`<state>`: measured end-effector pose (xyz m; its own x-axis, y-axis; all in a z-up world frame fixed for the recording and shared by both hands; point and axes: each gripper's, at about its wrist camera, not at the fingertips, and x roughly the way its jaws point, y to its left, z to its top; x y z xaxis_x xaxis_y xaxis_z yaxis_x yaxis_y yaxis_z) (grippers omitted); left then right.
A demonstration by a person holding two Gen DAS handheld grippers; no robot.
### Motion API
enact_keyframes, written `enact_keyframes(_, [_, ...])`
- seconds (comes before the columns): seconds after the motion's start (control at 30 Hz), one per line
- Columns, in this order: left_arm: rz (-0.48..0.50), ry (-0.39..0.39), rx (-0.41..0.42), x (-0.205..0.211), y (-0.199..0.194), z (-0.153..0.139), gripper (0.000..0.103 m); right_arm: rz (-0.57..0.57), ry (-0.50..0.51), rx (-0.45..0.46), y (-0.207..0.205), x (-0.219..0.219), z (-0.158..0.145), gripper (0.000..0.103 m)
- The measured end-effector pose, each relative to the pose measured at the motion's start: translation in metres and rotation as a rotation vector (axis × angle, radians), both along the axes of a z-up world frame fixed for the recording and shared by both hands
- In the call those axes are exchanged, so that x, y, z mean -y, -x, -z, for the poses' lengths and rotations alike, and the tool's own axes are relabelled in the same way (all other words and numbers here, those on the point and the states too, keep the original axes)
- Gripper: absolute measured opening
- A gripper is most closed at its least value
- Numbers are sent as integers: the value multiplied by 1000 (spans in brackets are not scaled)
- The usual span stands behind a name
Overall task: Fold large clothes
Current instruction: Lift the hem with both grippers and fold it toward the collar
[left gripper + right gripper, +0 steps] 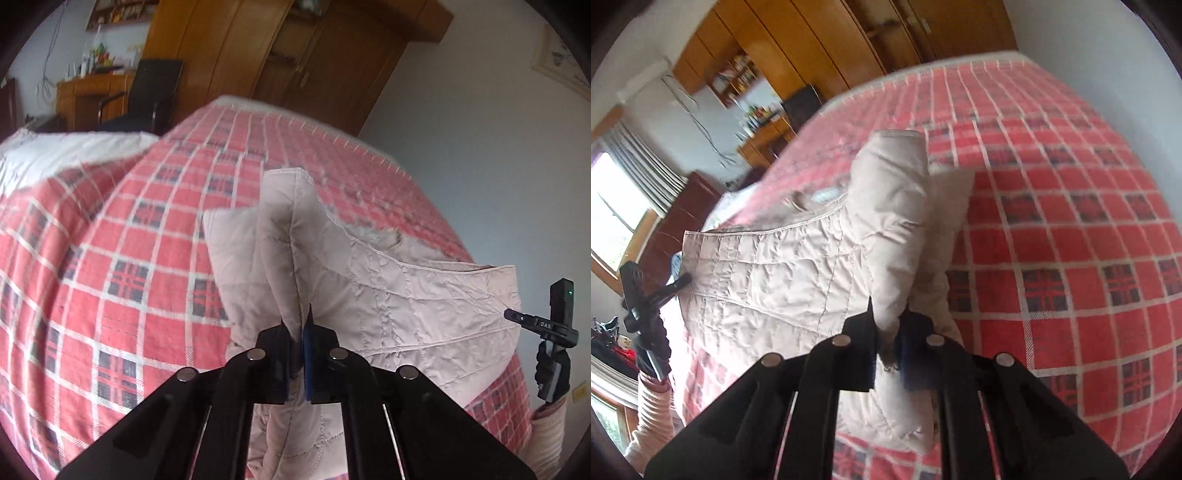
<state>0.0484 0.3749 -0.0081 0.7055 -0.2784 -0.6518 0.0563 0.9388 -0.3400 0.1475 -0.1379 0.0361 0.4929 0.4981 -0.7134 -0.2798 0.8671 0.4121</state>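
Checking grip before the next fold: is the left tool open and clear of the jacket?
No, the left tool is shut on a fold of the pale quilted jacket.

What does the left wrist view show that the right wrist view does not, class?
Only the left wrist view shows a framed picture on the wall and a white pillow at the bed's edge. Only the right wrist view shows a bright window with a curtain. Both show the padded jacket lifted over the red checked bedcover, the wooden wardrobe, and a hand-held gripper shut on the jacket: left hand-held gripper, right hand-held gripper.
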Motion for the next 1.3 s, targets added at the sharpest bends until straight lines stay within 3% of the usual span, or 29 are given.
enact_keyframes(0.17, [-17, -74, 176, 16, 7, -49, 4, 29, -31, 100, -5, 0, -42, 8])
enact_keyframes(0.3, [-54, -83, 210, 11, -29, -67, 5, 74, -47, 107, -41, -2, -56, 8])
enact_keyframes(0.4, [-76, -65, 171, 2, -63, -59, 5, 108, -50, 67, -74, -5, -48, 8])
enact_keyframes(0.6, [-103, -28, -2, -11, -125, -3, 5, 149, -53, -42, -131, -8, -1, 8])
enact_keyframes(0.73, [-120, -36, -138, -15, -149, 39, 5, 181, -38, -128, -154, -10, 37, 8])
enact_keyframes(0.9, [-109, -33, -206, -17, -162, 67, 8, 210, -18, -201, -163, -10, 76, 10])
enact_keyframes(1.03, [-112, -12, -225, -20, -158, 65, 15, 206, -7, -193, -161, -9, 74, 17])
enact_keyframes(1.1, [-125, 29, -238, -26, -152, 59, 19, 211, 5, -159, -151, -5, 62, 30])
enact_keyframes(1.17, [-114, 90, -227, -36, -139, 47, 22, 203, 15, -114, -135, 0, 46, 39])
enact_keyframes(1.23, [-107, 105, -206, -42, -121, 37, 34, 182, 11, -85, -117, 8, 37, 43])
enact_keyframes(1.3, [-90, 103, -189, -46, -96, 30, 37, 150, -11, -72, -94, 18, 33, 48])
